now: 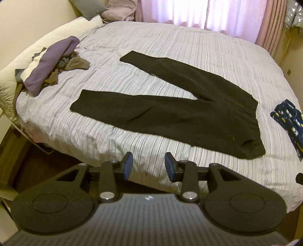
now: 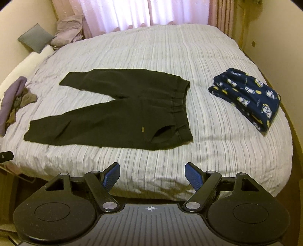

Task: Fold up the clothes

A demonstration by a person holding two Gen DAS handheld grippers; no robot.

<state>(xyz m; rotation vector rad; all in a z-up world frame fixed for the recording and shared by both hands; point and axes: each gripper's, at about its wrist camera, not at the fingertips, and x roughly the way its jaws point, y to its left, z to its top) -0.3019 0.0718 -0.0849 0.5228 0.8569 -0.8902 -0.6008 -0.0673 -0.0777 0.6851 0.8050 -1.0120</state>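
Black trousers [image 1: 180,111] [image 2: 121,109] lie spread flat on the striped bed cover [image 1: 170,47] [image 2: 217,132], legs apart and pointing left, waistband to the right. My left gripper [image 1: 148,165] hovers above the bed's near edge, short of the trousers, open with nothing between its blue pads. My right gripper [image 2: 152,177] also hangs over the near edge, below the waistband, jaws wide open and empty. A folded navy patterned garment [image 2: 248,98] [image 1: 289,124] rests at the right side of the bed.
A heap of unfolded clothes, purple and brownish [image 1: 51,66] [image 2: 13,102], lies at the left edge by a white duvet [image 1: 56,39]. Pillows [image 2: 36,36] and pink curtains [image 2: 142,13] stand behind the bed. Bare cover shows between the trousers and the curtains.
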